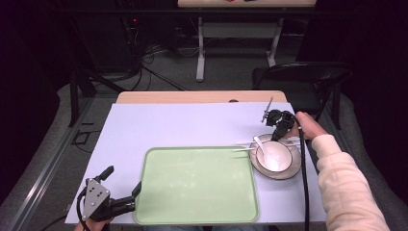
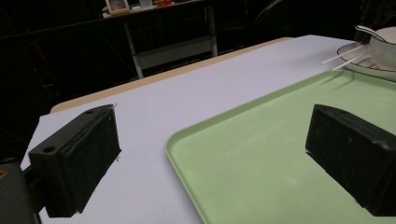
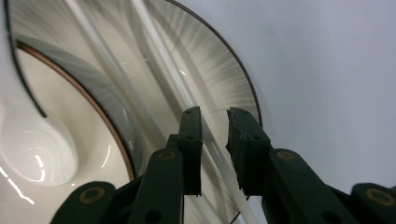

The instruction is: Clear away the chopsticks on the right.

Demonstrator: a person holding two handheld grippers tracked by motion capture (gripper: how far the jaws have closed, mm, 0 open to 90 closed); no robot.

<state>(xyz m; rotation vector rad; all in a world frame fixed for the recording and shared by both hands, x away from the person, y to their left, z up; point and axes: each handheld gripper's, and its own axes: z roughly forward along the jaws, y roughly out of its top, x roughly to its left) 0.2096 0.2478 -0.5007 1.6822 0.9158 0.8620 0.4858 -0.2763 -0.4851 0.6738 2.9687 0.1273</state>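
While the left gripper (image 1: pixel 120 187) idles at the lower left of the high view, jaws spread wide across the near corner of the green tray (image 1: pixel 192 211), the right gripper (image 1: pixel 278 126) works at the right of the frame over the plate (image 1: pixel 294 168) holding a bowl (image 1: pixel 274 156) and spoon (image 1: pixel 260 143). Its jaws stand narrowly parted astride one white chopstick (image 3: pixel 161 56); whether they touch it cannot be told. The chopsticks (image 1: pixel 245 149) run left-right, tips over the tray's edge, so the right hand appears better placed.
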